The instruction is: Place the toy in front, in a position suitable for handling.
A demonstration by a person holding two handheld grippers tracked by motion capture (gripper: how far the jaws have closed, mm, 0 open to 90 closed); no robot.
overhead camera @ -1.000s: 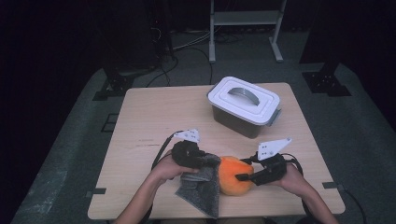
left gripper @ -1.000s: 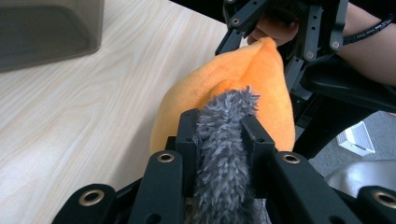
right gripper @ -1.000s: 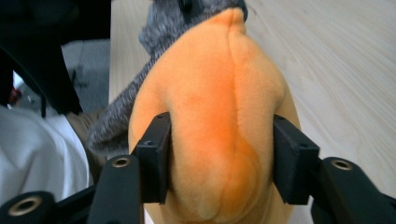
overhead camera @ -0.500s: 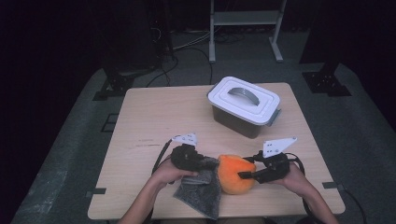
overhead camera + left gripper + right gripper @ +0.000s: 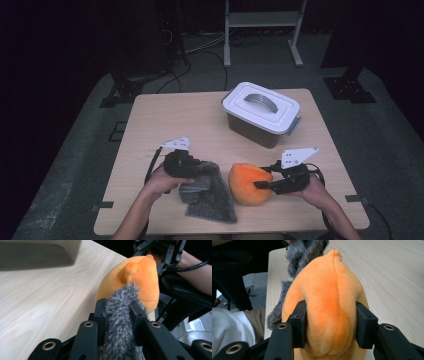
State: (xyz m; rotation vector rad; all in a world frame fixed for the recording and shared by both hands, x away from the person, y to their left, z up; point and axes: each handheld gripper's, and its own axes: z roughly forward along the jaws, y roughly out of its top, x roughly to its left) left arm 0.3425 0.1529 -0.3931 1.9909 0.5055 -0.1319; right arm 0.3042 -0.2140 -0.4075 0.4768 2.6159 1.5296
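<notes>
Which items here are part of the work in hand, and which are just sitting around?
In hand:
- orange plush toy, gripped between the jaws of the right gripper, which have just been closing on it
- grey fuzzy cloth, pinched by the left gripper

Lying about:
- lidded white-topped box, untouched at the table's far side
- table

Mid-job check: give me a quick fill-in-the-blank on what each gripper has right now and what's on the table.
1. The left gripper is shut on a fuzzy ____ cloth.
2. The right gripper has its jaws on either side of the ____ plush toy.
3. The white-lidded box on the table stands with its lid ____.

Missing words: grey; orange; on
</notes>
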